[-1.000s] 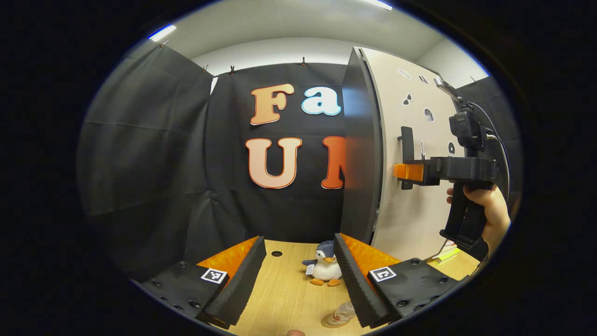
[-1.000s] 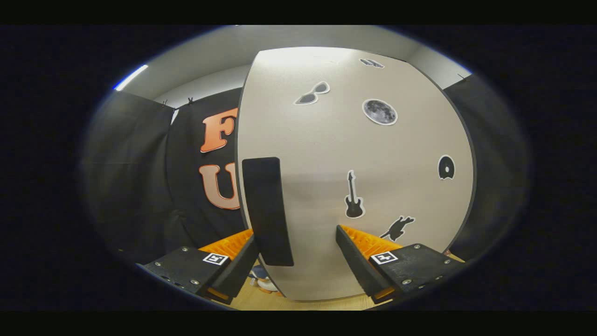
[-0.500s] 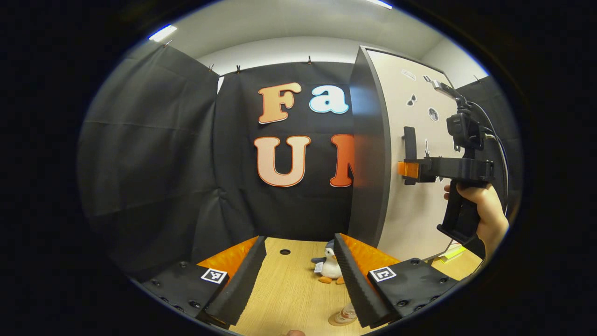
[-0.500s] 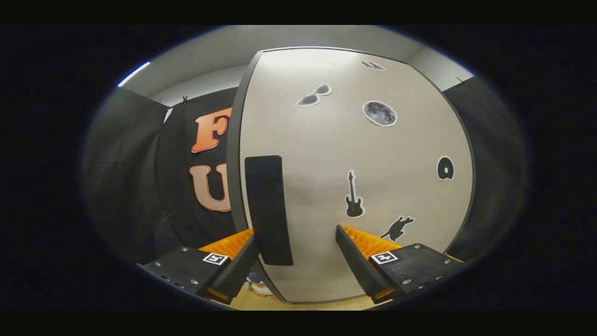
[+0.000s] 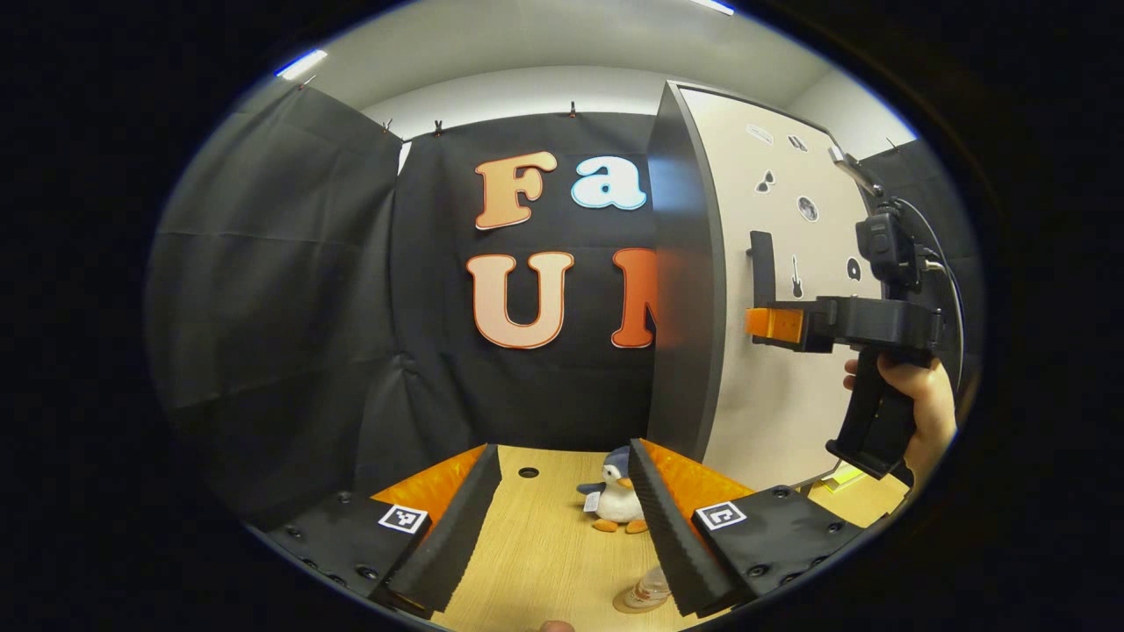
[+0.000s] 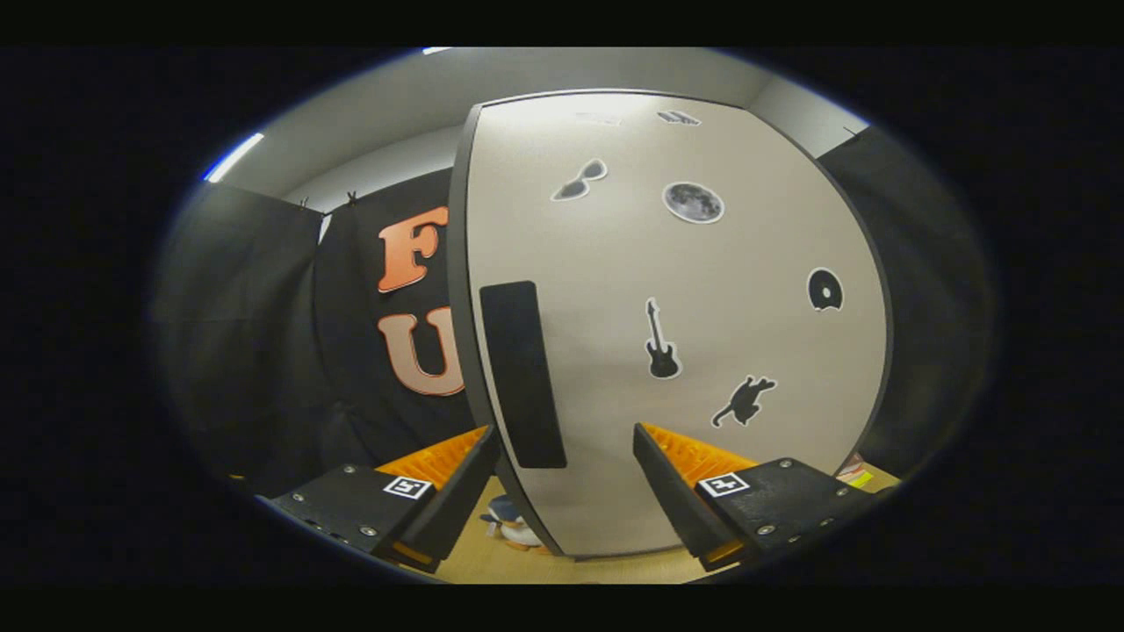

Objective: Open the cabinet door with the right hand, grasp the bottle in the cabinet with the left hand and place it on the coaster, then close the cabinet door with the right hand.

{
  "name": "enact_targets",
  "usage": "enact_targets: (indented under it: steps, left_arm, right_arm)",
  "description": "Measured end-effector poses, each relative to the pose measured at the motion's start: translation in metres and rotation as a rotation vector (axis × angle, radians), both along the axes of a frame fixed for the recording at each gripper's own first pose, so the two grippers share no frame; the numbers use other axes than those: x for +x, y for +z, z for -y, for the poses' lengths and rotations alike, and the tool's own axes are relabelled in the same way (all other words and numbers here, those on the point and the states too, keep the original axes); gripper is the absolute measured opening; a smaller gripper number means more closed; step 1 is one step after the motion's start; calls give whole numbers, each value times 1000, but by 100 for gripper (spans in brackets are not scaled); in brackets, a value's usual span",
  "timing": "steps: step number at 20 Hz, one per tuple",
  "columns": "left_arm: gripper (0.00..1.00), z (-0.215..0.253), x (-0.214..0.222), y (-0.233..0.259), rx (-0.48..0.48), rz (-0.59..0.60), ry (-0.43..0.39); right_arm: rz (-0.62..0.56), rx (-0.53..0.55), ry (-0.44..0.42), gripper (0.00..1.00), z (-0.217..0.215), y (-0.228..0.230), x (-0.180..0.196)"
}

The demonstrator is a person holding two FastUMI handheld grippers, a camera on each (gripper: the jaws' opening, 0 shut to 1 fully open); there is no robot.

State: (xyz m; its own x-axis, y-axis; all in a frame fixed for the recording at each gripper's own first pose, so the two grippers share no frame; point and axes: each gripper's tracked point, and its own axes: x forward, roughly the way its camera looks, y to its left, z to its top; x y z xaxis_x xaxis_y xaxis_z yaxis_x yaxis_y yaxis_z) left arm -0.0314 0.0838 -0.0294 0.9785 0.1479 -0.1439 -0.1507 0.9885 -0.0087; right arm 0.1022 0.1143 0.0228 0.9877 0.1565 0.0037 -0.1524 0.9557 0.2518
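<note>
Cabinet door [image 6: 702, 351], a flat pale panel with a dark edge, dotted with stickers and bearing an upright black bar handle [image 6: 522, 375], stands before our right gripper [image 6: 562, 456], whose jaws gape with nothing between them. A hand [image 5: 922, 408] holds that gripper level, fingers pointed at the door. Our left gripper [image 5: 562, 509] also hangs open over the wooden table [image 5: 544, 553]; the clear bottle [image 5: 648, 588] stands on its round coaster [image 5: 628, 604] beside a plush penguin [image 5: 615, 502]

The left gripper view sits low over the wooden table [image 5: 544, 544], facing the back wall from farther off, with the cabinet door [image 5: 781, 290] at frame right, while the right gripper view faces that same door [image 6: 685, 333] close up, centre frame, its handle [image 6: 522, 373] left of centre.
</note>
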Motion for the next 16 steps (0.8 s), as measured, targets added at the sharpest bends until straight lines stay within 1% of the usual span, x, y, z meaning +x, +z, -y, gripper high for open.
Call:
enact_targets:
  steps: [4,7,14,16]
  left_arm:
    - [95,10,5,4,2,10,-10]
    - [95,19,6,8,-5,21,-14]
    - [95,34,-2,17,-10,45,2]
    - [94,40,-5,19,-4,49,3]
  right_arm:
    - [8,-28,-1,95,16,4,-30]
    - [24,-70,-6,94,29,7,-52]
    - [46,-147,21,95,48,8,-106]
    - [69,-172,10,95,55,8,-121]
